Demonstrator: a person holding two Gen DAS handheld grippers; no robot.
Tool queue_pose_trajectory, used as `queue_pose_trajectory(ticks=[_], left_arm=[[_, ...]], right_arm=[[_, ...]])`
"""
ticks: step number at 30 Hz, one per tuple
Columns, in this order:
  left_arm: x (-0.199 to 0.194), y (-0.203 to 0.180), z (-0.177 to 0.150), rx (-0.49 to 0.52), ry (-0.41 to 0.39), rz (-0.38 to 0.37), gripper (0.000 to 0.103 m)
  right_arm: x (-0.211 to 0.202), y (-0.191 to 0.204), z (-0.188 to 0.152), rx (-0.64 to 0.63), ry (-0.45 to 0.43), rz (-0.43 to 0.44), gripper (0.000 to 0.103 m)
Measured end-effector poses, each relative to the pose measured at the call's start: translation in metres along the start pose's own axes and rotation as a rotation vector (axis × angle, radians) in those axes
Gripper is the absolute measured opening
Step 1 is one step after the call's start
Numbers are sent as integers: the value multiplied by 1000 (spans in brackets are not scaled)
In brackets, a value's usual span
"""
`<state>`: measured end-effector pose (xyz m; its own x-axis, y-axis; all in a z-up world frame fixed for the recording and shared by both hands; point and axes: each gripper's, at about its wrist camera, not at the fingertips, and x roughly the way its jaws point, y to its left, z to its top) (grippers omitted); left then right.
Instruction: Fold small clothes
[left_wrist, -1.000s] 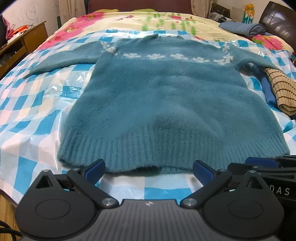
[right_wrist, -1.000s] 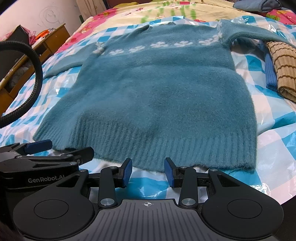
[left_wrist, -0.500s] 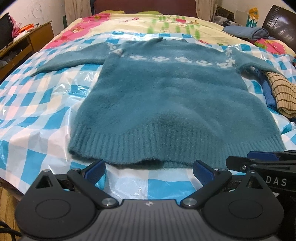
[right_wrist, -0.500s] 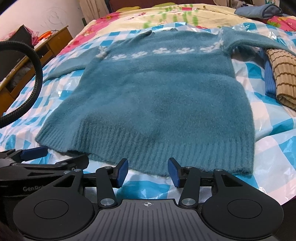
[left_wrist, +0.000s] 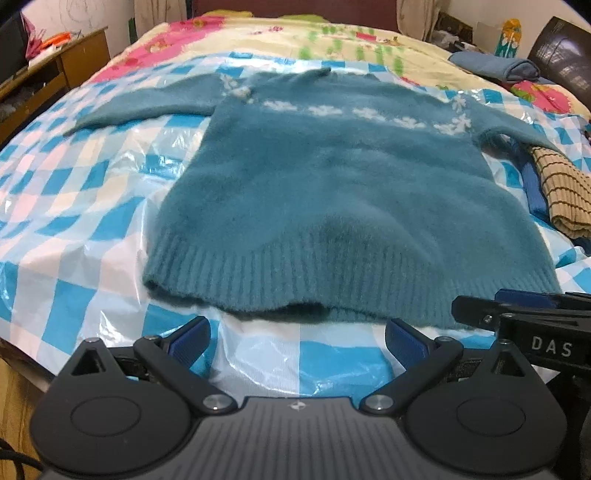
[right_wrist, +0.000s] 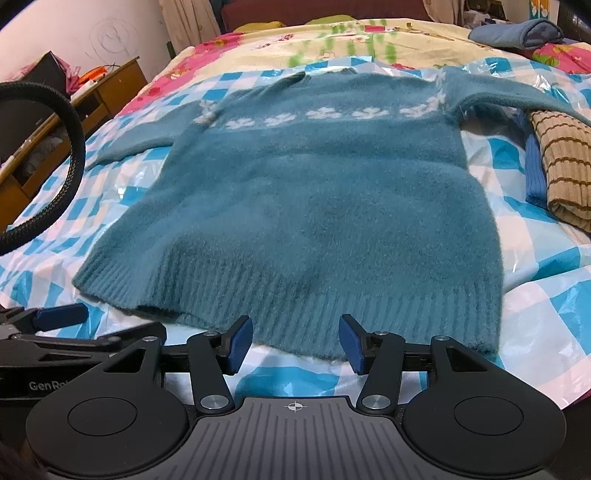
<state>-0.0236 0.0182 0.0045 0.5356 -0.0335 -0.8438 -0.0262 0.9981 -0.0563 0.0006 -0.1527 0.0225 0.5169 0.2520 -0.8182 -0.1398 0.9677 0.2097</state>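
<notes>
A fuzzy teal sweater (left_wrist: 332, 184) (right_wrist: 314, 192) with a band of white flowers lies flat on the bed, sleeves spread and ribbed hem nearest me. My left gripper (left_wrist: 297, 341) stands wide open just short of the hem's left part, with nothing between its blue pads. Over the hem's middle, my right gripper (right_wrist: 295, 343) has its jaws opening. The hem's edge lies between the pads, which do not press on it. Each gripper shows at the edge of the other's view: the right gripper (left_wrist: 517, 306) and the left gripper (right_wrist: 62, 317).
A blue-and-white checked plastic sheet (left_wrist: 74, 206) covers the bed over a floral bedspread (left_wrist: 295, 40). A folded tan striped garment (right_wrist: 565, 162) on blue cloth lies right of the sweater. A folded blue cloth (left_wrist: 495, 66) lies far back right. A wooden desk (right_wrist: 110, 88) and a black cable (right_wrist: 70, 162) are at left.
My right gripper's jaws have spread wider, still at the hem. The left gripper stays wide open, and its view has shifted slightly. The sweater has not moved.
</notes>
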Motion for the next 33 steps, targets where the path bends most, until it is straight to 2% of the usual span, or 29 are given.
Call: queue_pose_trajectory(ticks=[4,12,20,33], left_arm=[[-1,6,3,-24,-33,16,103],[5,-2,17,39,-95,79,103],[14,-9,26,75,-102,87,103],[26,-14,38,84,-107,81,103]], right_arm=[[1,1,-1,-5,-1,-8,52],[3,3,3,-52,-14,-65,52],[3,8,13,-106,-58,-114,56],[15,7,22,-123,-54,-162,56]])
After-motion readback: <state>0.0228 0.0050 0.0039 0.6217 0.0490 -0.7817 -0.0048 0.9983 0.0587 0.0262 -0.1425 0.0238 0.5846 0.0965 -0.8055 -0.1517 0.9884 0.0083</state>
